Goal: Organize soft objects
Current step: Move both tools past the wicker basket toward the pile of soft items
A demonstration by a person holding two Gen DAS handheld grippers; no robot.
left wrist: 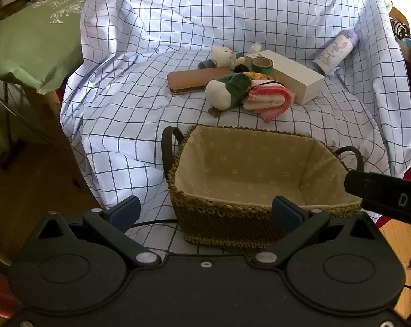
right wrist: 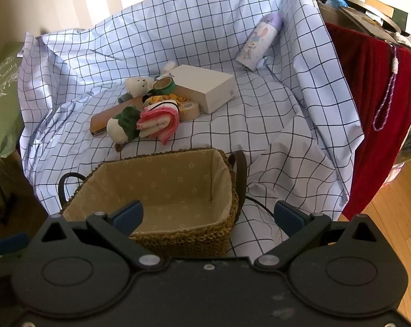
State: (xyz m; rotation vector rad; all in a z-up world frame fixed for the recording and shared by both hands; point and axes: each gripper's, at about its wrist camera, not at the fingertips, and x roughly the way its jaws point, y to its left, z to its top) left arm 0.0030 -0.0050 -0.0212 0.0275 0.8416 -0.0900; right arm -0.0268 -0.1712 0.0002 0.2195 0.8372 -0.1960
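A woven basket (left wrist: pixel 194 204) (right wrist: pixel 221 234) with a beige cloth lining stands empty on the checked sheet, close in front of both grippers. Behind it lies a pile: a white-and-green plush toy (left wrist: pixel 227 91) (right wrist: pixel 123 126), a folded pink striped towel (left wrist: pixel 269 99) (right wrist: pixel 157 122), a small white teddy bear (left wrist: pixel 223 54) (right wrist: pixel 138 84) and a yellow knitted piece (right wrist: pixel 168 99). My left gripper (left wrist: pixel 205 214) hangs open before the basket's near wall, holding nothing. My right gripper (right wrist: pixel 209 218) is open over the basket's near right corner, also holding nothing.
Hard items sit in the pile: a white box (left wrist: pixel 292 79) (right wrist: pixel 208 87), a brown case (left wrist: pixel 197 81) (right wrist: pixel 104 120), tape rolls (left wrist: pixel 262 64) (right wrist: pixel 164 84). A pastel bottle (left wrist: pixel 336 51) (right wrist: pixel 262 41) lies at the back right. A green bag (left wrist: pixel 31 38) is left, a red cloth (right wrist: pixel 374 103) right.
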